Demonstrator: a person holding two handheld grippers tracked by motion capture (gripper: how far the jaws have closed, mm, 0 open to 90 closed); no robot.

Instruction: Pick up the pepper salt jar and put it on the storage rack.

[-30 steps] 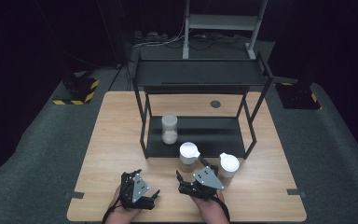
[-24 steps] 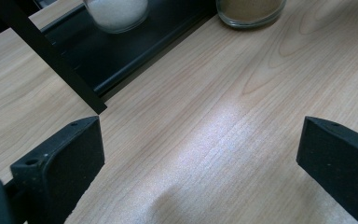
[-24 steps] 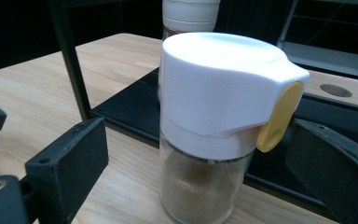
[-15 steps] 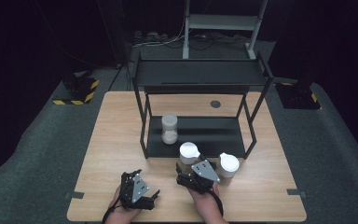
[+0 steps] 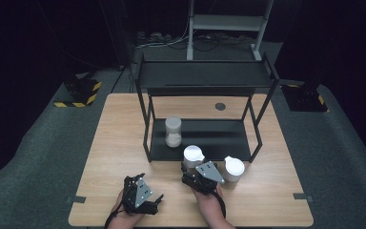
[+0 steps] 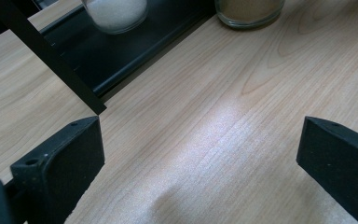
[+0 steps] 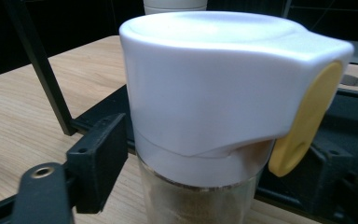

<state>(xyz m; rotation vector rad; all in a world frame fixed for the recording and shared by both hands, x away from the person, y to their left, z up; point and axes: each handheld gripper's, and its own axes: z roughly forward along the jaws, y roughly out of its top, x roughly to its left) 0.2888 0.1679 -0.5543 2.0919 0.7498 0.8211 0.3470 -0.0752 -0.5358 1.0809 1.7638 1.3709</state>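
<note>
A glass jar (image 5: pixel 192 155) with a white lid and a yellow flip tab stands on the wooden table just in front of the black rack. My right gripper (image 5: pixel 191 167) reaches it from the near side. Its jaws have just been closing, and in the right gripper view they sit against the two sides of the jar (image 7: pixel 214 93), just below the lid, with brown powder showing under it. My left gripper (image 5: pixel 155 199) rests low on the table at the front, jaws wide apart with only bare wood between them (image 6: pixel 200 149).
A second white-lidded jar (image 5: pixel 233 168) stands close to the right of the gripped one. A third jar (image 5: pixel 173 132) of white grains stands on the lower shelf of the black two-tier rack (image 5: pixel 205 76). The rack's front left post (image 6: pixel 51 65) is near my left gripper.
My right gripper moved forward up to the white-lidded jar and its jaws drew in around it. The left gripper stayed where it was.
</note>
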